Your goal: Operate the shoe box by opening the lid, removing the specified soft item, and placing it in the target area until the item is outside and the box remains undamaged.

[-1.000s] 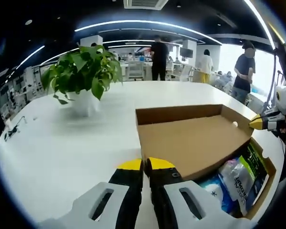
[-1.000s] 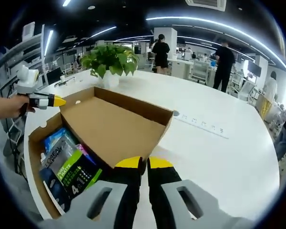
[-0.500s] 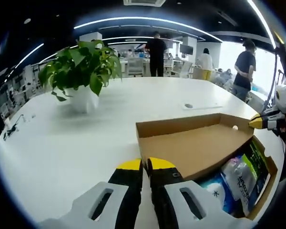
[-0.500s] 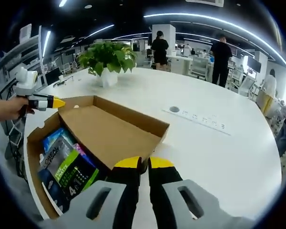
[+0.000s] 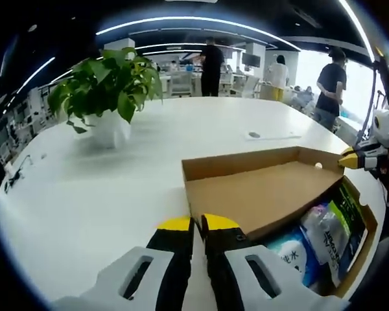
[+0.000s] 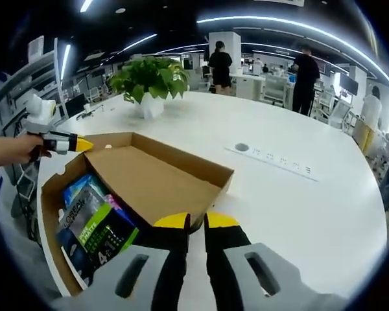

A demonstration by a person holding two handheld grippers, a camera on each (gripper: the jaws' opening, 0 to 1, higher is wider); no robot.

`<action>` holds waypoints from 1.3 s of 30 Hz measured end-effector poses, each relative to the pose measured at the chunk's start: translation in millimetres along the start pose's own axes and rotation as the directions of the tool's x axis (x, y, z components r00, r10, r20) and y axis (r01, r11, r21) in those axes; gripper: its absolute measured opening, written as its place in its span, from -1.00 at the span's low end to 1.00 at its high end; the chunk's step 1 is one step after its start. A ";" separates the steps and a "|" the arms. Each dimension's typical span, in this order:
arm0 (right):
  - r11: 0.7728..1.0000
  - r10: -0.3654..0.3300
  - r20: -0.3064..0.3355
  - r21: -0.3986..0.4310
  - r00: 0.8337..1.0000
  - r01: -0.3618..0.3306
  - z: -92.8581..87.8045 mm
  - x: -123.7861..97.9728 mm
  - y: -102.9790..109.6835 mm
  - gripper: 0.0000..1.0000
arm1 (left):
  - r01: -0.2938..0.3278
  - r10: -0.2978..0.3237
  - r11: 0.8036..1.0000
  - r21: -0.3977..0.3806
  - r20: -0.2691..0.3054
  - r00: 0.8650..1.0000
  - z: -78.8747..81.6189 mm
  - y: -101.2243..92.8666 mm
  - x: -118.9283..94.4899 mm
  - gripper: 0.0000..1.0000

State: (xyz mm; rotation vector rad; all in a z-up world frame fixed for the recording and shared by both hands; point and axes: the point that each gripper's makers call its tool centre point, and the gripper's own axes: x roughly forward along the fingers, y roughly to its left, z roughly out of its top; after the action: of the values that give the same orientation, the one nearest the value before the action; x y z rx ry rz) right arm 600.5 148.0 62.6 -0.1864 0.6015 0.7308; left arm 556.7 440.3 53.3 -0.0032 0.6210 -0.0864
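Both grippers are seen pinched on the edge of the shoe box's lid. Left gripper (image 5: 198,225) jaws are drawn together, yellow tips nearly touching, with the lid (image 5: 259,194) edge caught at the tips; in the right gripper view the same gripper (image 6: 81,145) is noted at the far corner of the box, held in a hand (image 6: 10,148). Right gripper (image 6: 196,222) jaws are likewise closed narrow on the near edge of the lid (image 6: 159,178); its yellow tip (image 5: 347,157) is seen at the far corner of the box in the left gripper view.

Shoe box (image 6: 52,214) is recorded on a white table (image 6: 298,214), lid swung up and partly open. Inside the box, under the lid, soft packets lie: a green-and-black packet (image 6: 100,236), a grey packet (image 6: 81,207) and a blue one (image 6: 71,188) beside it. Beyond the box a potted plant (image 6: 149,84) stands well apart, and a power strip (image 6: 279,165) lies on the table past the lid. People (image 6: 220,65) are seen standing far behind the box.
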 end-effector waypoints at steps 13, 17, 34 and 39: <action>0.998 0.050 0.010 -0.023 0.999 -0.050 -4.1 -17.8 17.1 -0.47 | 0.030 -0.031 0.999 0.031 0.027 0.999 0.9 -19.4 -29.8 -0.62; 0.997 0.067 0.005 -0.041 0.998 -0.066 -8.2 -24.9 23.4 -0.41 | 0.043 -0.044 0.998 0.044 0.028 0.999 -0.6 -27.9 -40.1 -0.52; 0.986 0.159 -0.012 -0.043 0.987 -0.160 -21.3 -56.5 44.6 -0.20 | 0.225 -0.224 0.974 -0.001 -0.103 0.969 -35.8 -89.3 -65.1 -0.39; 0.979 0.169 -0.024 -0.107 0.985 -0.171 -24.1 -64.6 50.9 -0.17 | 0.263 -0.260 0.965 0.008 -0.136 0.956 -47.2 -104.7 -68.0 -0.41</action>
State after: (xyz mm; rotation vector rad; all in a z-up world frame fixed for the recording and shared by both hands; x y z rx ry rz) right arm 517.5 139.9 82.3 -0.2436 0.5967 0.9295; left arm 465.8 342.6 57.5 -0.0553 0.7513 -0.3540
